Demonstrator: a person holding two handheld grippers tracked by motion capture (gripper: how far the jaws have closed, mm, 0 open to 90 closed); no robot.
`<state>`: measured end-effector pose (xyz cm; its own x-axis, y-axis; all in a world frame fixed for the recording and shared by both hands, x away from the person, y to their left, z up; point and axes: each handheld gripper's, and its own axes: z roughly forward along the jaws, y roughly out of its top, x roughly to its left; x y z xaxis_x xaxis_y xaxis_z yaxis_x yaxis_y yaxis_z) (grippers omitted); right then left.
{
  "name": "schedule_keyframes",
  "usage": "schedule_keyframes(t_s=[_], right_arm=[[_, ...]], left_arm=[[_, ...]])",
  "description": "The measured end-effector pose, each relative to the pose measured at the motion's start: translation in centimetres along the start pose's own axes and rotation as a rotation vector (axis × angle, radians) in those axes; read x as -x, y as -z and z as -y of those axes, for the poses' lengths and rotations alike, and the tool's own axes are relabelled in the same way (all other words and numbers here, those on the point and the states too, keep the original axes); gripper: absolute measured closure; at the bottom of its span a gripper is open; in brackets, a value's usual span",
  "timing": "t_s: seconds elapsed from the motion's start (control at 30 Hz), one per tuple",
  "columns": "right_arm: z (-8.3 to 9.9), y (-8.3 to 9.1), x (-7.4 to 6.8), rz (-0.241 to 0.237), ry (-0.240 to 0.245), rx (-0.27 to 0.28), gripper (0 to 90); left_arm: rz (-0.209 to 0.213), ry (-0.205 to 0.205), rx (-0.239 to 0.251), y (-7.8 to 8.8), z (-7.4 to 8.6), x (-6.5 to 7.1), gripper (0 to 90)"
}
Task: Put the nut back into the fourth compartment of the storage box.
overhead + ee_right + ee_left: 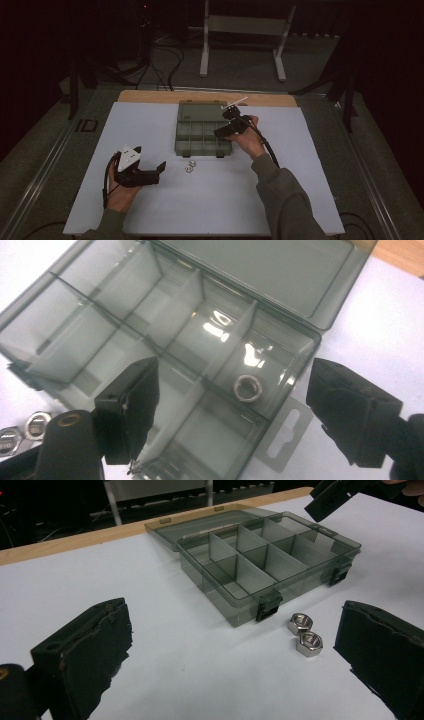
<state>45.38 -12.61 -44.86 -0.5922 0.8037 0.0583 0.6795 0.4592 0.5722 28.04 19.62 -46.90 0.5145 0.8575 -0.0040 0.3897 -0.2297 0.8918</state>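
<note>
A smoky clear organiser box (202, 131) (265, 560) (150, 340) lies open on the white table, lid folded back, its several compartments separated by dividers. One steel nut (248, 388) lies in a compartment at the box's right end. Two more nuts (190, 166) (305, 634) (22, 431) sit on the table just in front of the box. My right gripper (227, 127) (232, 415) hovers open over the box's right end, above the nut inside. My left gripper (150, 172) (235, 655) rests open on the table, left of the two loose nuts, pointing toward them.
The white table top (150, 210) has a wooden strip (150, 96) along its far edge. Beyond it stand a metal frame (245, 35) and cables on a dark floor. Free table surface lies left and right of the box.
</note>
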Motion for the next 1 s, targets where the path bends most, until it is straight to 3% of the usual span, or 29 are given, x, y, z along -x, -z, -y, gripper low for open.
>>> schedule_keyframes(t_s=[0.37, 0.93, 1.0], right_arm=[[-0.2, 1.1, -2.3, -0.011, 0.085, 0.024, 20.6], [0.2, 1.9, -6.2, -0.073, 0.208, 0.045, 19.8], [0.3, 1.9, -7.1, -0.085, 0.235, 0.044, 19.8]], left_arm=[[-0.001, 0.001, 0.002, 0.0, 0.0, 0.0, 1.9], [0.0, -0.001, -0.001, 0.0, 0.0, 0.0, 1.9], [-0.001, 0.0, -0.001, 0.0, 0.0, 0.0, 2.0]])
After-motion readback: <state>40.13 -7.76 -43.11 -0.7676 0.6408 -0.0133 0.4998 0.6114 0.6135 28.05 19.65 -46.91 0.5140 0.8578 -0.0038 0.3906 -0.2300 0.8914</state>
